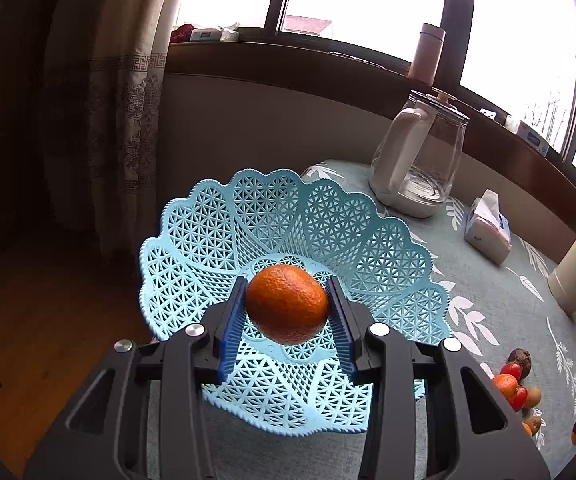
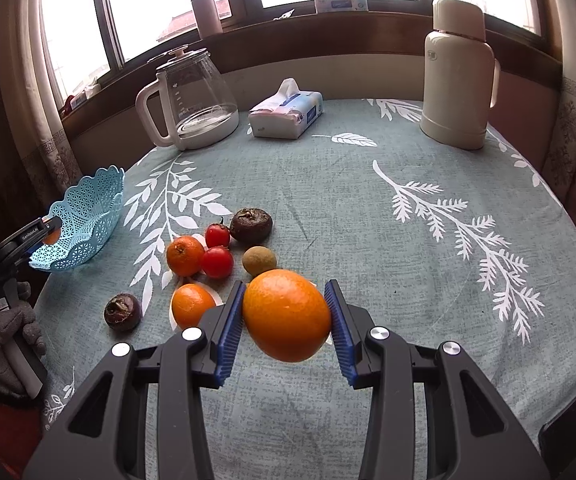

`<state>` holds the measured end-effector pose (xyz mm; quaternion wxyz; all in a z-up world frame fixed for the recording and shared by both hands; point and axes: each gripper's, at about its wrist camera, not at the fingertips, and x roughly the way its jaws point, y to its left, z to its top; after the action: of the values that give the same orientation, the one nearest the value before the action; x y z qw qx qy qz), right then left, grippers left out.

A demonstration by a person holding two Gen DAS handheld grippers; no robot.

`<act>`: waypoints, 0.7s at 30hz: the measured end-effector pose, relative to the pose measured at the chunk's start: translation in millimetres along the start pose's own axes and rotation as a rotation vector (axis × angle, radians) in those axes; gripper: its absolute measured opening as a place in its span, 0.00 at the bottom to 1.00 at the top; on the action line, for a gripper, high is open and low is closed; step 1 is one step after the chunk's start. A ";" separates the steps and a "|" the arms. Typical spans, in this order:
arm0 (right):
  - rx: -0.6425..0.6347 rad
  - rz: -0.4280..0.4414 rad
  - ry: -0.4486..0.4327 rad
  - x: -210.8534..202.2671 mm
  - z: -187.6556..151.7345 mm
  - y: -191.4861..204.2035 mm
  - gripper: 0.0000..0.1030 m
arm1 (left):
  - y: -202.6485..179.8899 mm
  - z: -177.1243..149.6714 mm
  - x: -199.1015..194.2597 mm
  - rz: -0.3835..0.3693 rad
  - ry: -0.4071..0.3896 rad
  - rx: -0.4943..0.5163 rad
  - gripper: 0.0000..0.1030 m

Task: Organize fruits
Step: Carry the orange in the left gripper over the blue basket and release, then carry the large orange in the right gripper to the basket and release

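My left gripper [image 1: 287,304] is shut on a dark orange tangerine [image 1: 287,304] and holds it above the middle of the light blue lattice basket [image 1: 216,224]. In the right wrist view the basket [image 2: 88,216] stands at the table's left edge, with the left gripper [image 2: 50,236] over it. My right gripper [image 2: 287,314] is shut on a large orange [image 2: 287,314], lifted above the tablecloth. Beyond it lie two small oranges [image 2: 185,255] [image 2: 193,310], two cherry tomatoes [image 2: 217,262], two dark brown fruits [image 2: 251,224] [image 2: 123,312] and a small tan fruit [image 2: 259,261].
A glass kettle [image 2: 192,100], a tissue pack [image 2: 286,110] and a cream thermos [image 2: 456,76] stand along the far side of the round table [image 2: 368,208]. A gloved hand [image 2: 8,340] holds the left gripper's handle. The floor [image 1: 48,320] lies left of the basket.
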<state>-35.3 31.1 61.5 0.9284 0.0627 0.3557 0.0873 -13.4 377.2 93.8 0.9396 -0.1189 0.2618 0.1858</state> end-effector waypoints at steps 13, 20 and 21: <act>-0.062 0.054 0.004 12.0 18.7 38.0 0.40 | 14.3 -3.2 -28.3 0.083 -0.182 -0.072 0.73; -0.132 0.137 -0.019 24.2 43.7 86.7 0.40 | 19.6 -4.9 -40.8 0.149 -0.255 -0.093 0.76; -0.144 0.148 -0.024 26.7 47.6 94.7 0.40 | 20.5 -5.1 -41.5 0.154 -0.259 -0.097 0.78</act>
<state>5.1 126.6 96.3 0.9256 0.0231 0.3320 0.1801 -57.0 382.1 109.2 0.9416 -0.1187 0.1378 0.2836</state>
